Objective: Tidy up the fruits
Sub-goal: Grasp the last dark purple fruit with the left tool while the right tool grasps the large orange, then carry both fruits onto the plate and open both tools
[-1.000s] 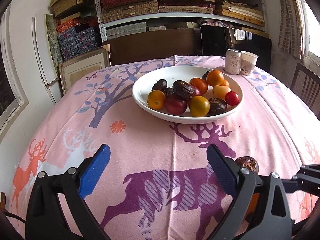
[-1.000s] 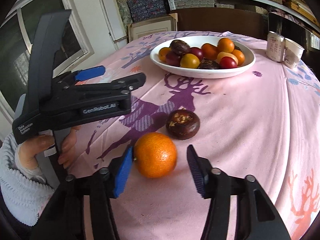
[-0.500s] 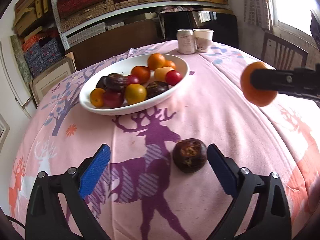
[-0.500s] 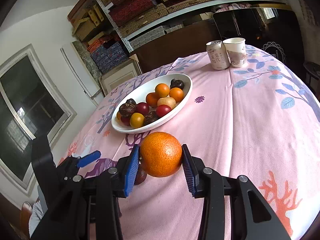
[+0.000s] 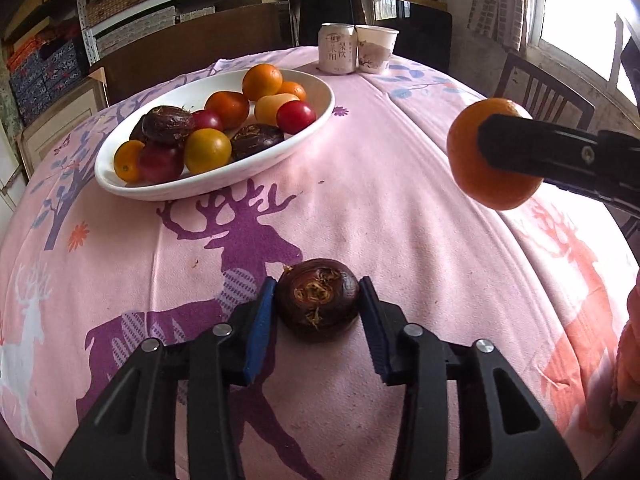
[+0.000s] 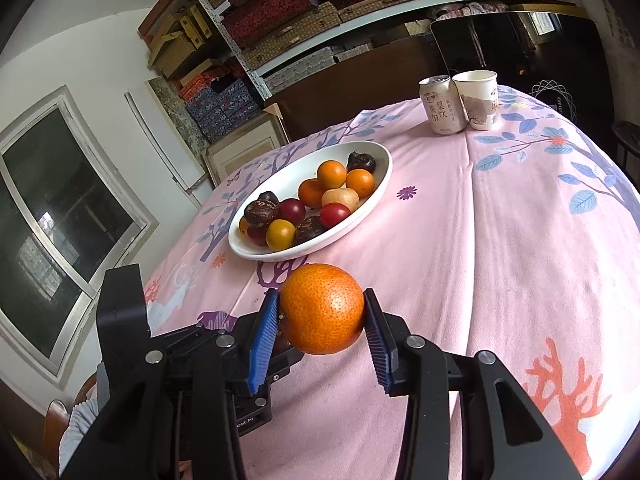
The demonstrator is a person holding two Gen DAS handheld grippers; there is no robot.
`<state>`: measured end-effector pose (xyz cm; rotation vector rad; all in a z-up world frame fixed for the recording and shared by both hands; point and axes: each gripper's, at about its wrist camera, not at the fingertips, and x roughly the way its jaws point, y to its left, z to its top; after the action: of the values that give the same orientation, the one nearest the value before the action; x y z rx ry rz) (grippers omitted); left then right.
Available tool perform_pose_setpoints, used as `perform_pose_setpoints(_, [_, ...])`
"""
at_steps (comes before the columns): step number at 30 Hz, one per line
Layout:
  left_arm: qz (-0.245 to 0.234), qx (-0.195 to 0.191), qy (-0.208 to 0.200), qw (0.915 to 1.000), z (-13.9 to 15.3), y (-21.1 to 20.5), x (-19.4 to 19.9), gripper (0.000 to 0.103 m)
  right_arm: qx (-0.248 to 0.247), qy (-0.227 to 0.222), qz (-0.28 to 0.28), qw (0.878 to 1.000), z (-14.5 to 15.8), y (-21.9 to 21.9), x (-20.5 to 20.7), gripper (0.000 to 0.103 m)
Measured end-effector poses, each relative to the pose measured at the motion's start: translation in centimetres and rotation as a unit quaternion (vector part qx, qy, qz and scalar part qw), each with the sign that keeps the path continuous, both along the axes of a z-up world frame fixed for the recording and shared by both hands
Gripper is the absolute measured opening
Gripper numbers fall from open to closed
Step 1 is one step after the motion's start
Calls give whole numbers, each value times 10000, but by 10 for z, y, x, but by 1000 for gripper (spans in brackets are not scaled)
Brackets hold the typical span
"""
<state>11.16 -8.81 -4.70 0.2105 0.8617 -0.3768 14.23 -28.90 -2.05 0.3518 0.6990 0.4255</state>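
two grippers in play, each with one fruit. left gripper [image 5: 318, 308] is low over the counter [image 5: 420, 216], its fingers [image 5: 262, 322] having just closed in from wide open, and they now sit snug on both sides of a dark brown fruit [image 5: 318, 304] that rests on the pink deer-print cloth, on the purple deer; blue pads look to be touching its sides, fruit not lifted. right gripper [image 6: 322, 312] is off the counter with its fingers narrowed onto an orange [image 6: 322, 308], pads pressing both sides, orange held in the air; in the left wrist view that same orange [image 5: 486, 160] hangs at the right, above the cloth, half covered by the black finger. white oval bowl [image 5: 316, 92] sits farther back on the counter, well apart from both grippers, holding a pile of mixed fruit: oranges, red and yellow round ones, several dark brown ones like the one on the cloth. behind the bowl a drink can [image 5: 337, 53] and a paper cup [image 5: 375, 49] stand upright, touching or just beside each other near the far edge. shelves with woven boxes behind the counter, a window at the left in the right wrist view. part of a light sleeve [image 6: 82, 424] shows at bottom left under the left gripper's body.
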Motion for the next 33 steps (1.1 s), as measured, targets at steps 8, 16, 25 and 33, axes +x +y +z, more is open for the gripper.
perform_pose_setpoints(8, [477, -265, -655, 9964, 35, 33, -5, 41, 15, 11, -96, 10000, -3, -4, 4, 42])
perform_pose_setpoints(16, [1267, -463, -892, 9868, 83, 86, 48, 41, 49, -114, -79, 9999, 25, -1, 34, 42])
perform_pose_setpoints(25, [1583, -538, -812, 9826, 92, 89, 140, 41, -143, -182, 46, 9997, 46, 40, 112, 42])
perform_pose_setpoints(33, [1579, -509, -683, 9838, 65, 74, 200, 46, -830, -48, 435, 9956, 18, 83, 152, 44])
